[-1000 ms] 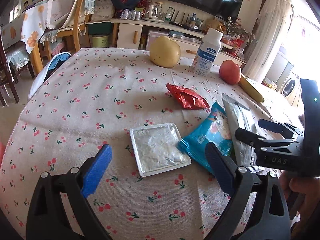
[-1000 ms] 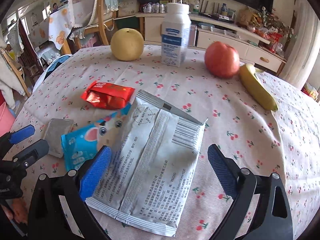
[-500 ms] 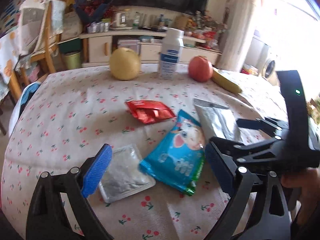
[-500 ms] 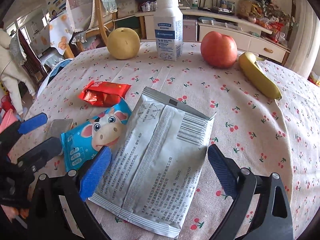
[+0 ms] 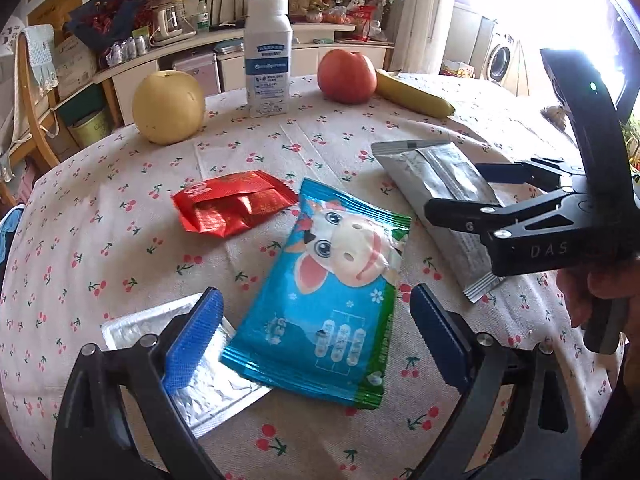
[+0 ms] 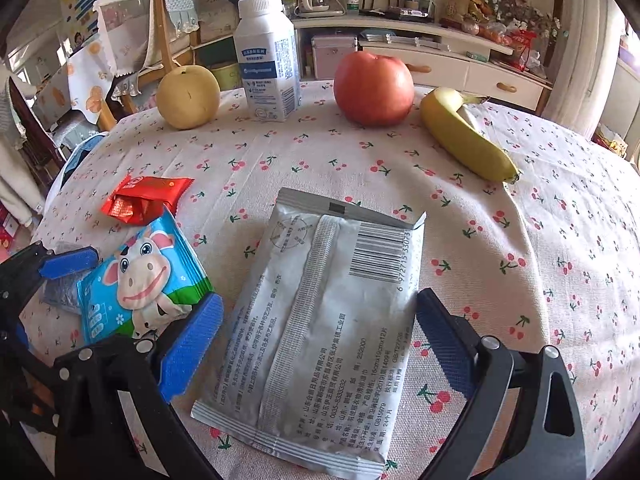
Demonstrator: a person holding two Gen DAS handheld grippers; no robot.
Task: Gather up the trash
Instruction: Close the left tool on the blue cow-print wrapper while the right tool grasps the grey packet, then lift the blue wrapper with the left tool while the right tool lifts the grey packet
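Several wrappers lie on the cherry-print tablecloth. A blue cow-print wrapper [image 5: 332, 292] lies between the fingers of my open left gripper [image 5: 316, 344]; it also shows in the right wrist view [image 6: 140, 276]. A silver foil tray [image 5: 200, 376] lies under the left finger. A red wrapper [image 5: 234, 202] lies just beyond. A grey pouch [image 6: 320, 320] lies between the fingers of my open right gripper [image 6: 320, 344], which shows in the left wrist view [image 5: 476, 192] over the pouch [image 5: 436, 176].
At the table's far side stand a yellow pear [image 5: 168, 106], a white bottle [image 5: 268, 56], a red apple [image 5: 347, 76] and a banana [image 6: 464, 136]. A wooden chair [image 6: 160, 32] and a long cabinet [image 6: 420, 56] stand behind the table.
My left gripper moved right and forward, from the foil tray to straddle the blue wrapper. My right gripper moved closer over the grey pouch. Both stayed open.
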